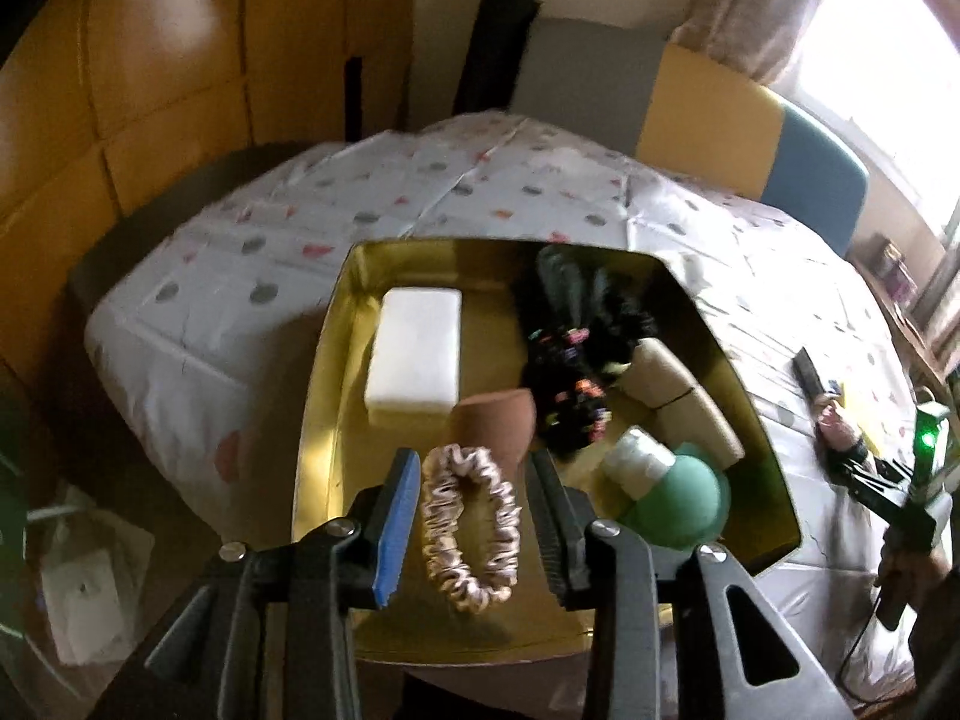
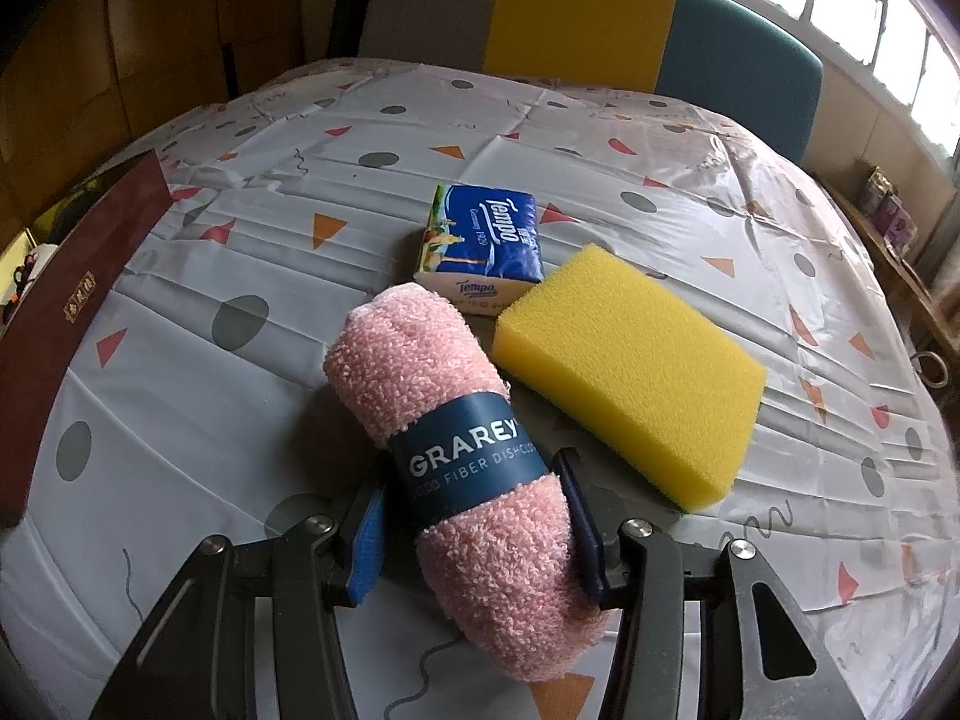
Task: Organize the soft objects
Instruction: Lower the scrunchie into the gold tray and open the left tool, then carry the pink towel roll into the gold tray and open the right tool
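Note:
In the left wrist view, my left gripper [image 1: 471,516] hangs over the gold-lined box [image 1: 336,372], its fingers wide apart. A pink satin scrunchie [image 1: 471,528] lies loose between them on the box floor. The box also holds a white sponge block [image 1: 414,354], a brown sponge [image 1: 495,417], black hair ties [image 1: 570,360], beige pads [image 1: 678,396] and a green ball [image 1: 678,498]. In the right wrist view, my right gripper [image 2: 474,534] is closed on a rolled pink dishcloth [image 2: 456,438] on the table. A yellow sponge [image 2: 630,366] and a blue tissue pack [image 2: 486,240] lie beyond it.
The table wears a patterned white cloth [image 2: 240,240]. The box's dark red side [image 2: 72,312] stands at the left of the right wrist view. A yellow and blue chair back [image 2: 648,30] stands behind the table. My right gripper also shows at the right edge of the left wrist view [image 1: 888,480].

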